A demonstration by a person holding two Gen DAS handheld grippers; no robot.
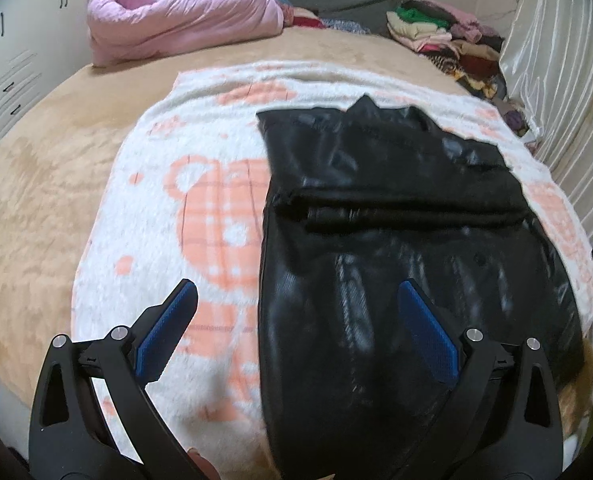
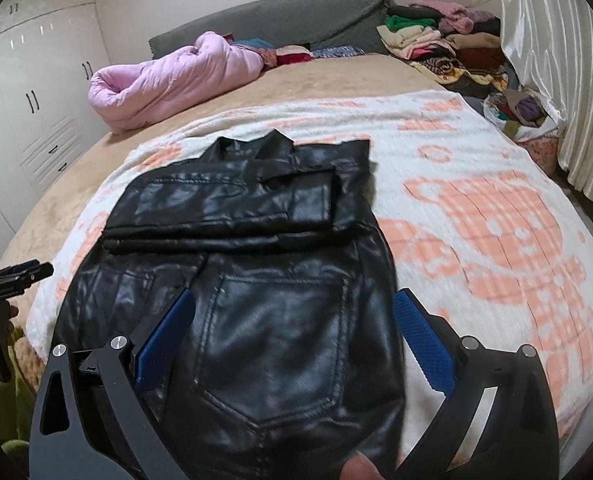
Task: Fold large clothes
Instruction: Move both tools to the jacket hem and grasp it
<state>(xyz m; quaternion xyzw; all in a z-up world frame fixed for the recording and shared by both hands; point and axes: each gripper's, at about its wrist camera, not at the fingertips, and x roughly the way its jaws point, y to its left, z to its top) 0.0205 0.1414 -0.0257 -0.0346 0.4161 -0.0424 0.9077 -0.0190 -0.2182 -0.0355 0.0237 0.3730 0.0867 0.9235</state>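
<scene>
- A home bedroom: a wide bed (image 2: 336, 76) fills it.
- A grey headboard (image 2: 280, 20) stands at the bed's far end.
- White wardrobes (image 2: 36, 92) left of the bed; curtain (image 2: 556, 60) right.
- Piled clothes (image 2: 448, 44) beside the headboard.

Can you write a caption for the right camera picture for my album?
Open right gripper above folded black leather pants on a bear-print blanket.
</scene>
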